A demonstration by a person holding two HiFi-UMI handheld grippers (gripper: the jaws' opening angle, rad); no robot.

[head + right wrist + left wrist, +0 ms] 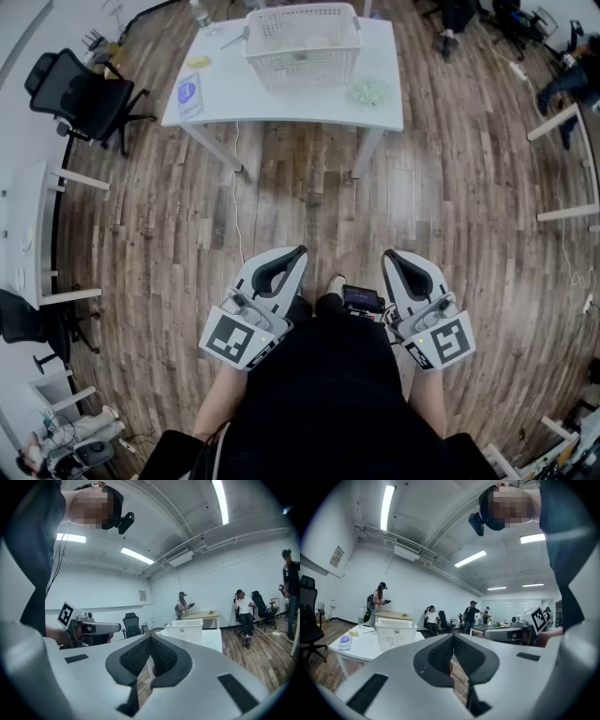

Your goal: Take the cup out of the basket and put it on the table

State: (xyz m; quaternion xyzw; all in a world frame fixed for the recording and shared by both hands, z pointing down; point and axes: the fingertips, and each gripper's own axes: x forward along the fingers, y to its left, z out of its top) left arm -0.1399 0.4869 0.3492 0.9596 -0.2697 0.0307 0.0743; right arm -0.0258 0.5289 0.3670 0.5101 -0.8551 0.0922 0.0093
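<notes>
Two tools were held low in front of the person, side by side: the left tool [298,253] and the right tool [390,255]. Each had its jaws pressed together on nothing. One white table [281,105] stood well apart from them, with only wooden floor [309,187] lying between. On the table sat one white basket [302,73]. I could not pick out the cup through the basket's mesh walls. Four small things lay around the basket: a bottle [199,13], a yellow scrap [198,62], a blue-labelled packet [188,96] and a pale green lump [368,92]. One black chair [82,94] stood off the table's left end.
</notes>
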